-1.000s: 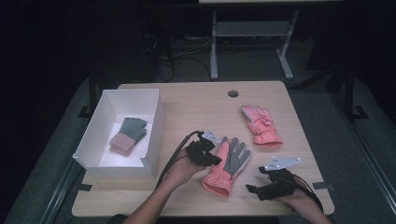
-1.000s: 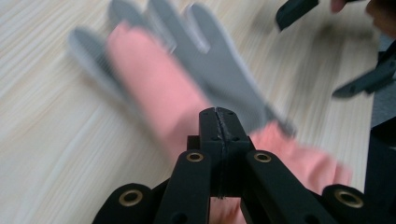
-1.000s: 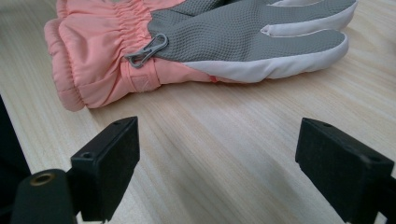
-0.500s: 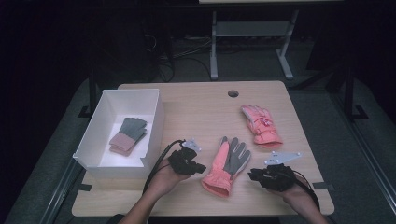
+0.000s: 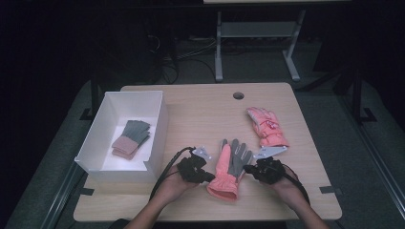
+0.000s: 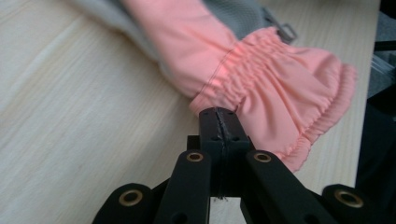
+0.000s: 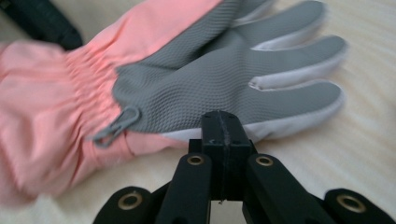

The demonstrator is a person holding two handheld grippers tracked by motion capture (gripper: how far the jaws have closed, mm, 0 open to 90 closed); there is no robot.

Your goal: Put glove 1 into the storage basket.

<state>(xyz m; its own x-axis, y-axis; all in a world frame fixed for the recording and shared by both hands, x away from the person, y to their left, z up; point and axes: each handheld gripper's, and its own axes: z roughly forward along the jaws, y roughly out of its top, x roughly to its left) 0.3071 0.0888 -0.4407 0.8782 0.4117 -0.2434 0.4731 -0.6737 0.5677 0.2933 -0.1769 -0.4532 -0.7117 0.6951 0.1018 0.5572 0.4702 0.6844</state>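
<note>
Nearer glove: a pink fabric glove with a grey textured palm (image 5: pixel 229 167) is laid palm up near the front edge of the light wooden table (image 5: pixel 200 109), its fingers pointed away from the person and its gathered pink cuff toward the person.
Left gripper: the black two-jaw left gripper (image 5: pixel 208 177) is seen just beside the cuff on the glove's left; in the left gripper view its jaws are pressed flat together with nothing between them, tips at the edge of the gathered cuff (image 6: pixel 280 93).
Right gripper: the black two-jaw right gripper (image 5: pixel 247 168) is placed at the glove's right edge; its jaws have just been closing and are now clenched, no fabric being seen between them. Whether the tips touch the glove cannot be told.
Second glove: a pink padded glove with a white patch (image 5: pixel 266 126) is laid well apart, farther back on the right.
Box: a white open rectangular box (image 5: pixel 160 129) is set on the left, with a grey and dusty-pink knitted pair (image 5: pixel 130 138) inside.
</note>
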